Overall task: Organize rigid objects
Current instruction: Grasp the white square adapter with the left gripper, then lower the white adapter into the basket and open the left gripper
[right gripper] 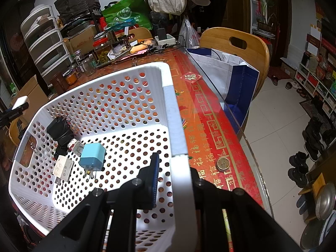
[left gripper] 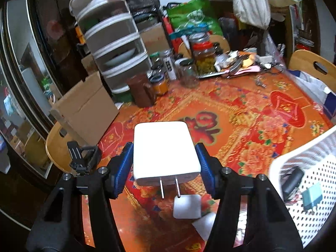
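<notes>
- While the left gripper (left gripper: pixel 166 163) clamps a white charger (left gripper: pixel 164 151) by its two flat sides, the block hangs above the red tablecloth (left gripper: pixel 241 126), to the left of the white basket (left gripper: pixel 294 157) and not yet over it; its prongs point back toward the camera.
- The right gripper (right gripper: pixel 174 174) is closed on the basket's near wall — one finger inside, one outside — and seems to steady it.
- Handling, as I judge it: the charger is a stiff, light plastic block with smooth, rather slippery faces. The broad sides give the pads the most surface; the metal prongs are best left alone, since they could bend or scrape.
- Count inside the basket, seen from the right wrist: one blue charger (right gripper: pixel 92 156), one white plug (right gripper: pixel 64 168), one small white-and-red plug (right gripper: pixel 75 147), one black adapter with its cord (right gripper: pixel 59 129) — four pieces, clustered at the basket's left end.
- Below the held charger, on the cloth outside the basket: one small white cube (left gripper: pixel 187 206), plus a second white piece (left gripper: pixel 204 225) partly hidden by the finger, so I cannot tell what it is.
</notes>
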Tool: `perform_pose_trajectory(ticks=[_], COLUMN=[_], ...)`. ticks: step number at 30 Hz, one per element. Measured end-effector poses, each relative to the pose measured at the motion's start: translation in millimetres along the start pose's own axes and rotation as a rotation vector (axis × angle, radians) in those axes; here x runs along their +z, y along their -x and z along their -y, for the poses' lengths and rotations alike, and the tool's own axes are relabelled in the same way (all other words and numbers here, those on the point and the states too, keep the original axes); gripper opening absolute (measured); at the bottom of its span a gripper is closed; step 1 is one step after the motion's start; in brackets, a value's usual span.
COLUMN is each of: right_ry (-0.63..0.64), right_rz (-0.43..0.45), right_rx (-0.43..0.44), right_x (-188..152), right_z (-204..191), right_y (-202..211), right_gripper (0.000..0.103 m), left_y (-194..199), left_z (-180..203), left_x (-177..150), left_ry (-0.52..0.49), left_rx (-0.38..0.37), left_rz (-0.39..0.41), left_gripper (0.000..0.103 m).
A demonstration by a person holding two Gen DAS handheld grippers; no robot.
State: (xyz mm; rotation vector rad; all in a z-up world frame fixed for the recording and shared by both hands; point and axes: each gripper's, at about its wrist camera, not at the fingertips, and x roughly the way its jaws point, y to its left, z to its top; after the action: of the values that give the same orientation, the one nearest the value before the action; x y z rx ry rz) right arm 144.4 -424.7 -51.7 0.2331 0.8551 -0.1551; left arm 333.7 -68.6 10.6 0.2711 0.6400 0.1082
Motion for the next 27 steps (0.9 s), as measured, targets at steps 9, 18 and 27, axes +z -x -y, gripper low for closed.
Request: perform_pose_trajectory(ticks=[9, 18, 27], right_ry=[0.000, 0.000, -0.001], right_rz=[0.000, 0.000, 0.001], right_rx=[0.000, 0.000, 0.001], right_x=[0, 0, 0], right_z=[0, 0, 0], right_y=[0, 0, 0], right_gripper=[0.016, 0.016, 0.016], left_y=[67, 106, 124], left_z=[33, 82, 133], left_x=[4, -5, -24], left_ry=[-0.070, -0.155, -0.256], left_rx=[-0.049, -0.147, -0.222], left_rz=[0.106, 0.123, 0.094], left_gripper=[0.056, 0.052, 0.052])
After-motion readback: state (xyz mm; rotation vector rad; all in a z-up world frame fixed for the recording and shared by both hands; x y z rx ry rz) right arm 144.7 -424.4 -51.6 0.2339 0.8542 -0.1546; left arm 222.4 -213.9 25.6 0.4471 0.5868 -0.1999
